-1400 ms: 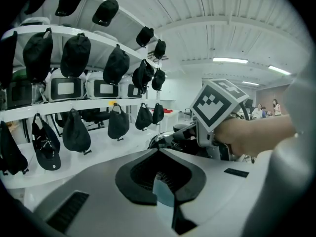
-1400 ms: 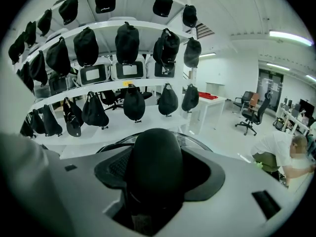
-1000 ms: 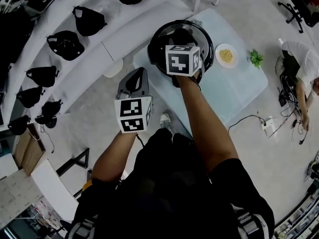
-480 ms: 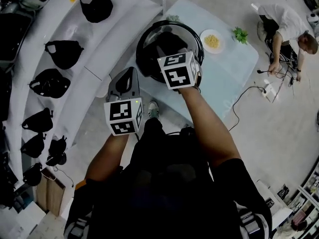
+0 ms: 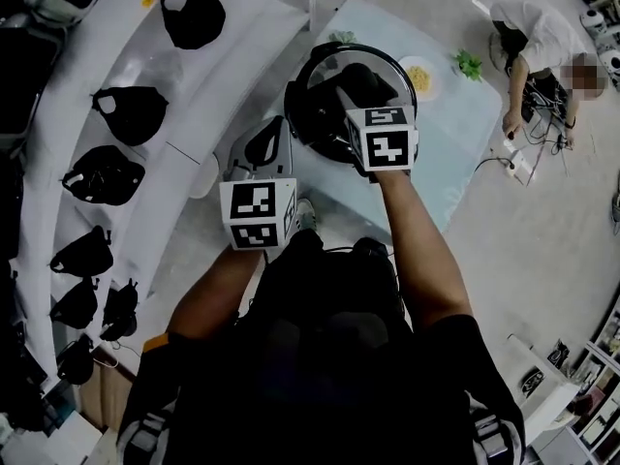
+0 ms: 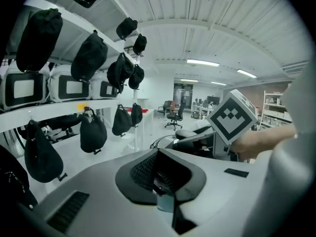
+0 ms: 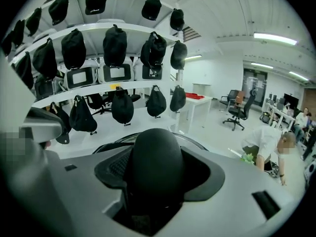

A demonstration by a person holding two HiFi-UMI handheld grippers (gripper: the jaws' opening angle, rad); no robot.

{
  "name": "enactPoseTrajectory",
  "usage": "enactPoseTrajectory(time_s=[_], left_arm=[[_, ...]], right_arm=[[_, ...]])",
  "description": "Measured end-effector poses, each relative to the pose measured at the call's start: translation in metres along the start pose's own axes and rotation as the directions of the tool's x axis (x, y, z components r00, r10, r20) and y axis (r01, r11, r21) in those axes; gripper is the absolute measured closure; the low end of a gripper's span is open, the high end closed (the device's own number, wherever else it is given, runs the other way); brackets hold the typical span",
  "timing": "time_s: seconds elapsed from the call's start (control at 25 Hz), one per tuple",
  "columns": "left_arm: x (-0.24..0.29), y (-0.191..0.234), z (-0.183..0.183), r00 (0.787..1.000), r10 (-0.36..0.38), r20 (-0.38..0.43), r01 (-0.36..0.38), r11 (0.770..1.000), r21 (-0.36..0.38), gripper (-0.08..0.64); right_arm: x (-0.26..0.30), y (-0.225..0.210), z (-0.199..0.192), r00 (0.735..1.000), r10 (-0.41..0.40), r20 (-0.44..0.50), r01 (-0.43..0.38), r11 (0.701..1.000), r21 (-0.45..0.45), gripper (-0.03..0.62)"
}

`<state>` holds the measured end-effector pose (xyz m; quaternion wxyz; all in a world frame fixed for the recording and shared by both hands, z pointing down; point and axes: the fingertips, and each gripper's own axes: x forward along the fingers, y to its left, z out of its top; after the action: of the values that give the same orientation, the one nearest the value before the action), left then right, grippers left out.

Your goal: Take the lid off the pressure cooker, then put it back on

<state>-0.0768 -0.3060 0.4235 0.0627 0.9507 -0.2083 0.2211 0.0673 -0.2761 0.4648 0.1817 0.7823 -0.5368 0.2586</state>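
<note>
The black pressure cooker (image 5: pixel 308 114) stands on the near left part of a pale blue table (image 5: pixel 455 134). Its shiny lid (image 5: pixel 334 66) is on top; I cannot tell whether it rests or is lifted. My right gripper (image 5: pixel 354 90) reaches over the lid and is shut on the lid's rounded black handle (image 7: pixel 153 157), which fills the space between the jaws. The lid's rim (image 7: pixel 195 142) curves behind it. My left gripper (image 5: pixel 269 151) hangs left of the cooker, off the table's edge, shut and holding nothing (image 6: pixel 165 181). From there the cooker (image 6: pixel 165 141) shows ahead.
A small plate of yellow food (image 5: pixel 419 74) and a little green plant (image 5: pixel 470 63) sit behind the cooker. White curved shelves (image 5: pixel 194 114) with several black bags (image 5: pixel 126 114) run along the left. A person (image 5: pixel 528 37) crouches at the far right near floor cables (image 5: pixel 513 163).
The head view has swung, so the cooker and table sit slightly differently in the picture. The right gripper stays on the lid's handle and the left gripper stays beside the cooker.
</note>
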Motion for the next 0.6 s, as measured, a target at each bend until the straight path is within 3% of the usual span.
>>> enactPoseTrajectory(time_s=[0.6], left_arm=[[0.0064, 0.0007, -0.0037, 0.997, -0.071, -0.005, 0.071, 0.997, 0.008, 0.554]], right_arm=[[0.0087, -0.0014, 0.0053, 0.978, -0.194, -0.073, 0.2, 0.974, 0.105, 0.298]])
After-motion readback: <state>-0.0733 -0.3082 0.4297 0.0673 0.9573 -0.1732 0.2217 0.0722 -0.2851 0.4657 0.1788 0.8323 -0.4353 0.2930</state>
